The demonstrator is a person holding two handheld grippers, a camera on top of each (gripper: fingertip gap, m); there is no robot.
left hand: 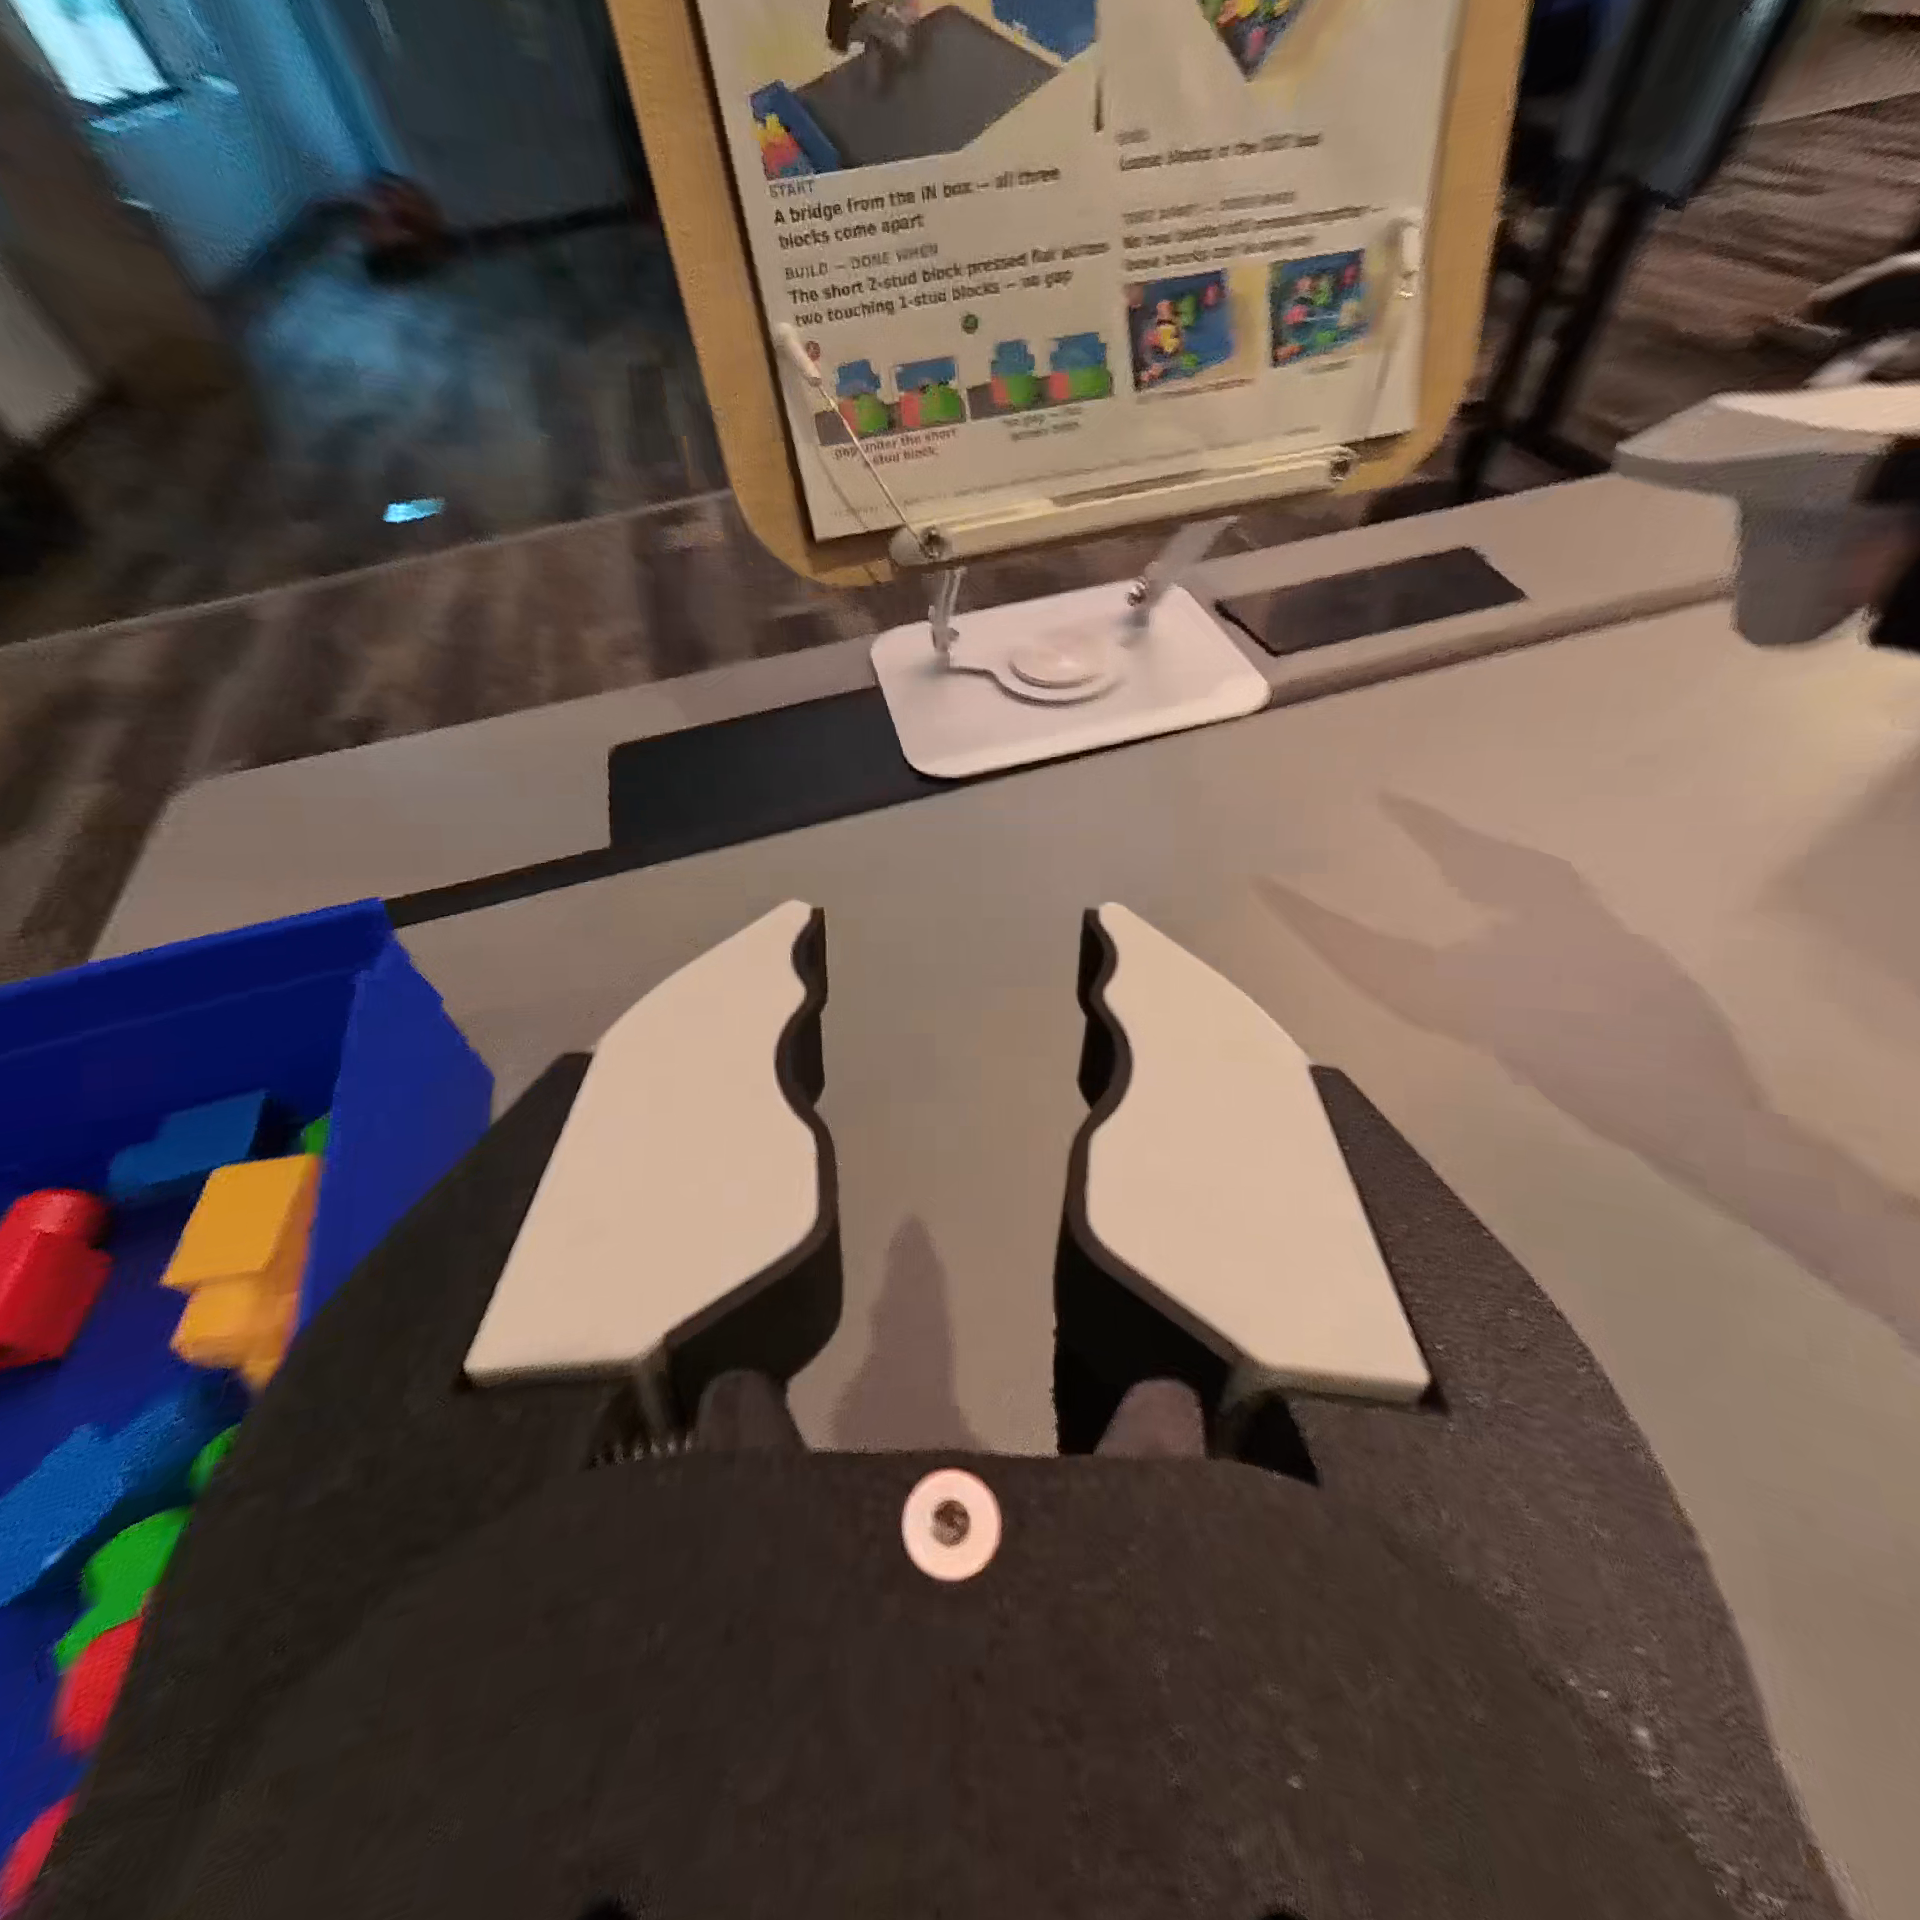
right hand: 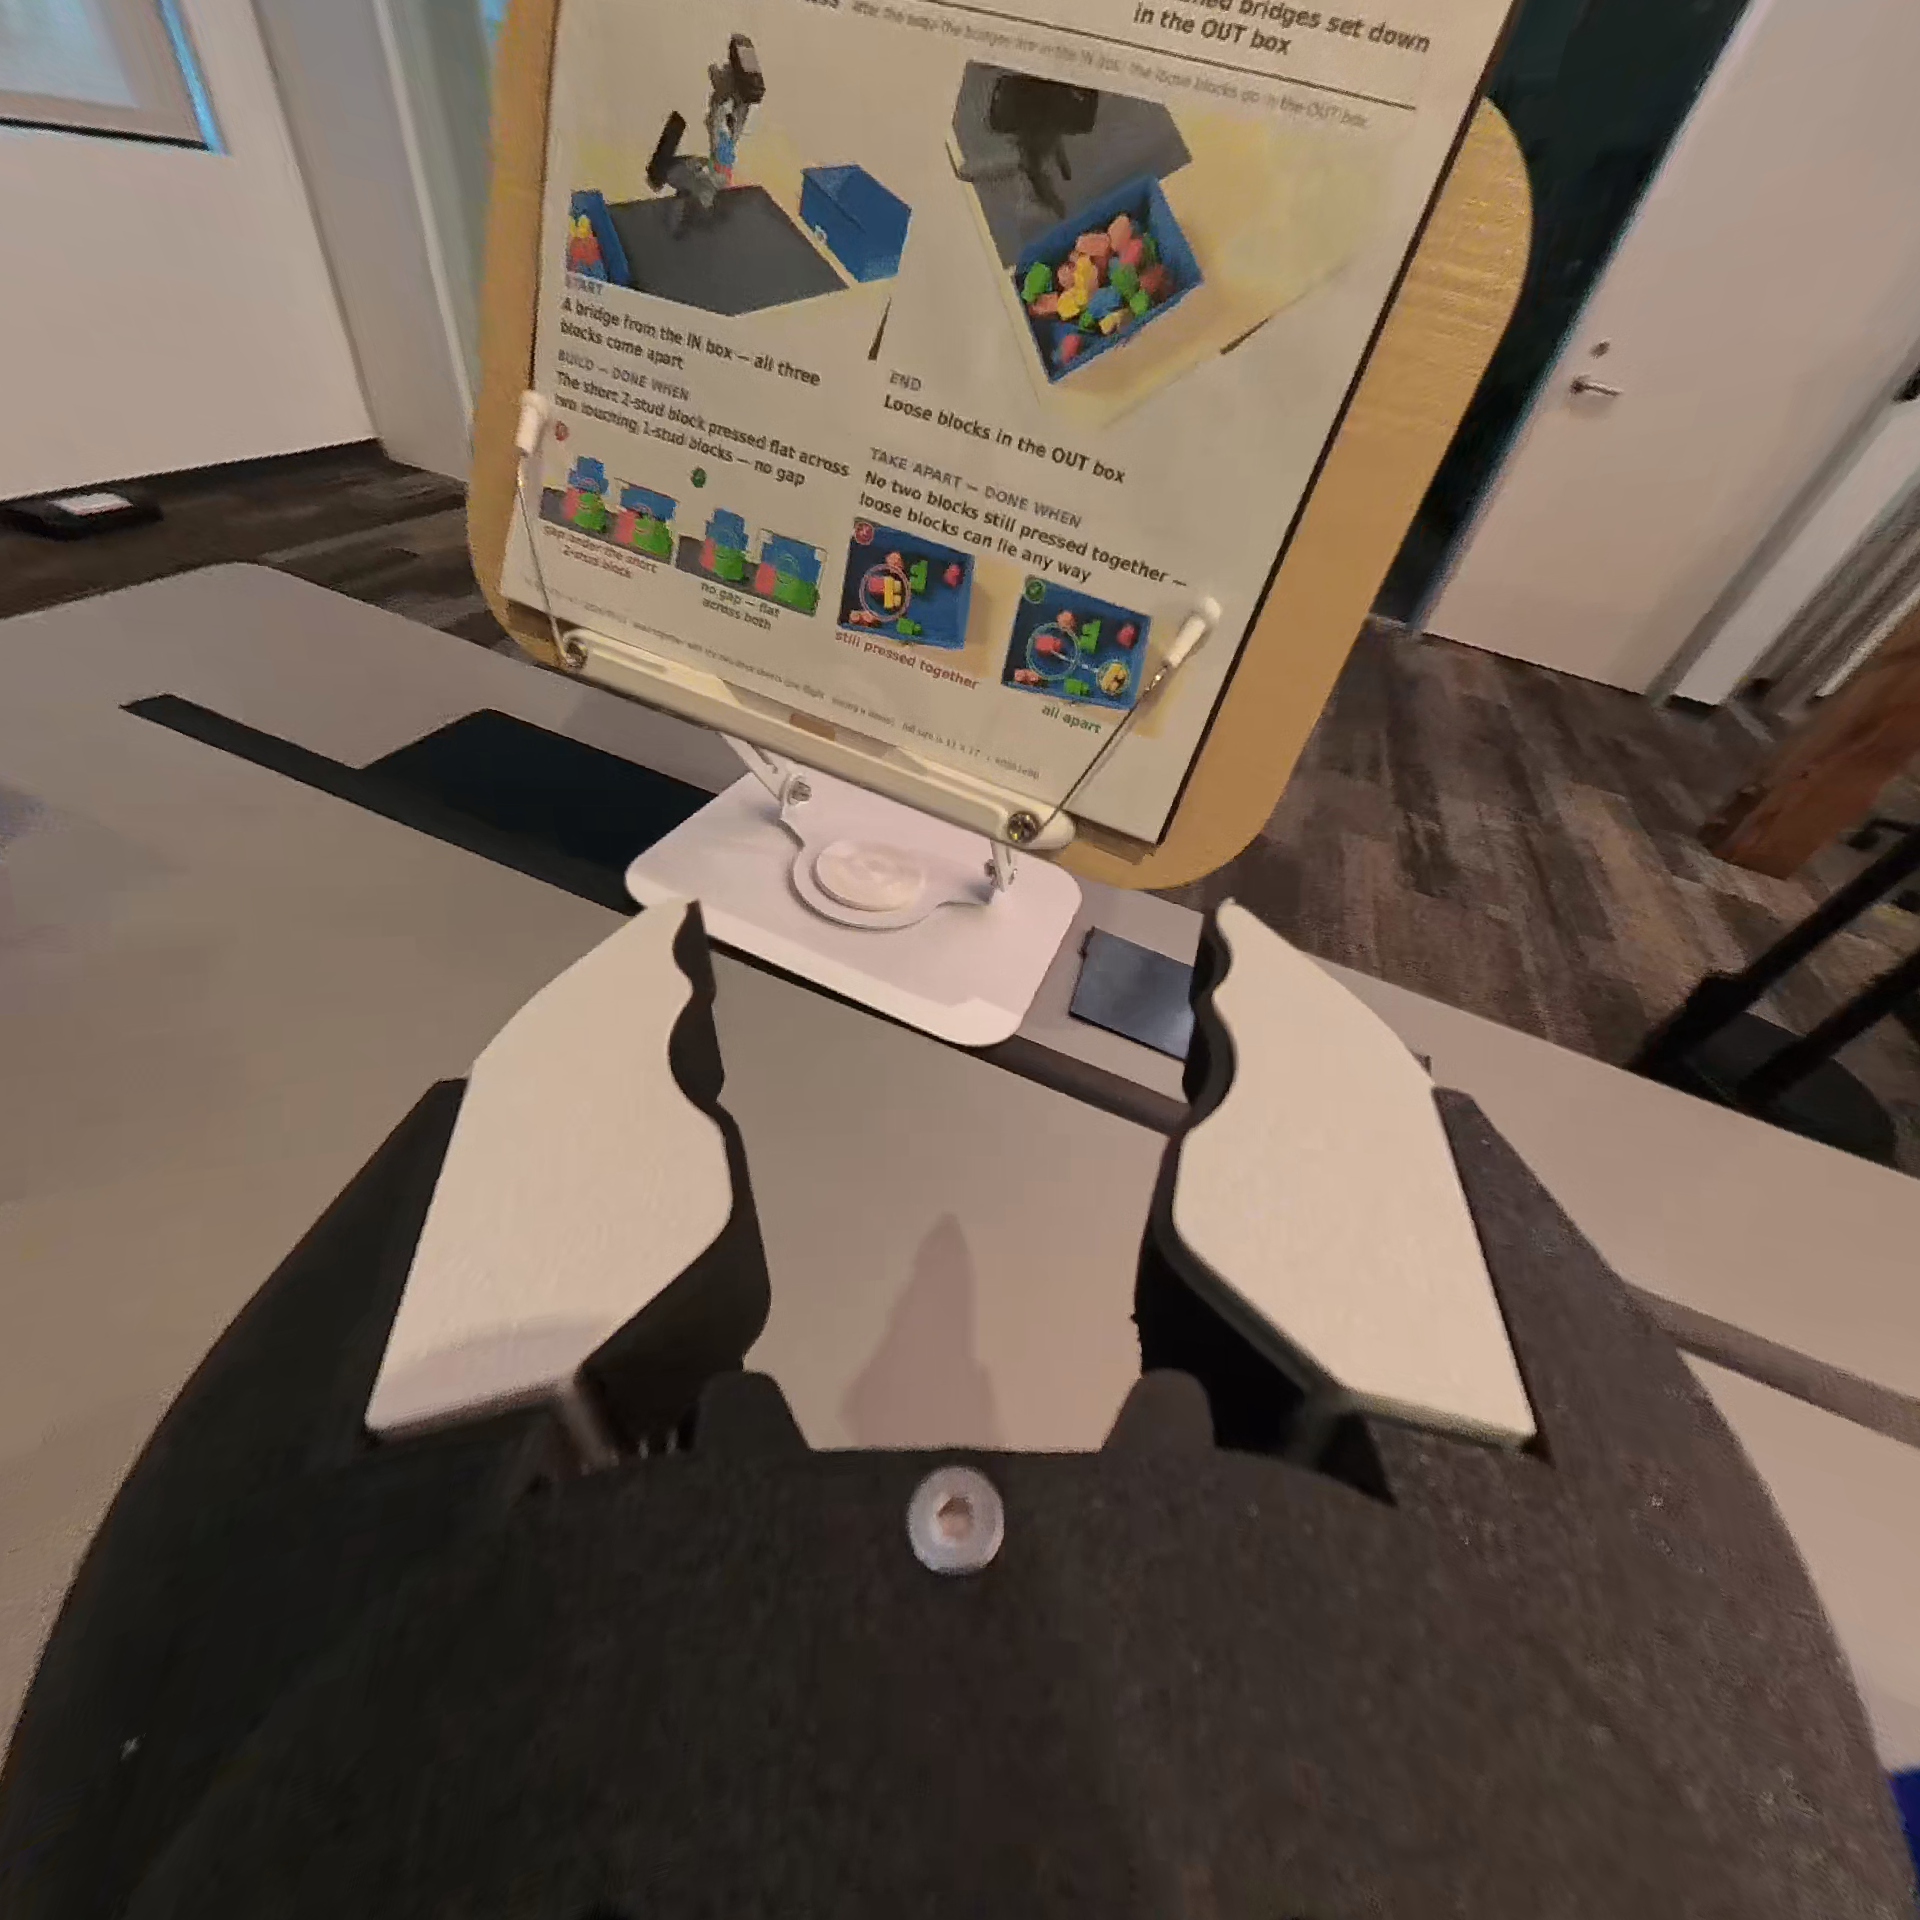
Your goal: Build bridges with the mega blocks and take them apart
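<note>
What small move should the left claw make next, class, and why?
Probably swing the left claw to its left and down toward the blue bin. It is open and empty over bare grey table, and the only blocks in view, such as the yellow block, lie in that bin. The right claw is open and empty too.

Both cams sit right behind their own gripper, looking forward and down over the grey bench. The left wrist view catches the blue bin at lower left. The right wrist view sits closer to the instruction board, which both views share at top centre.
</note>
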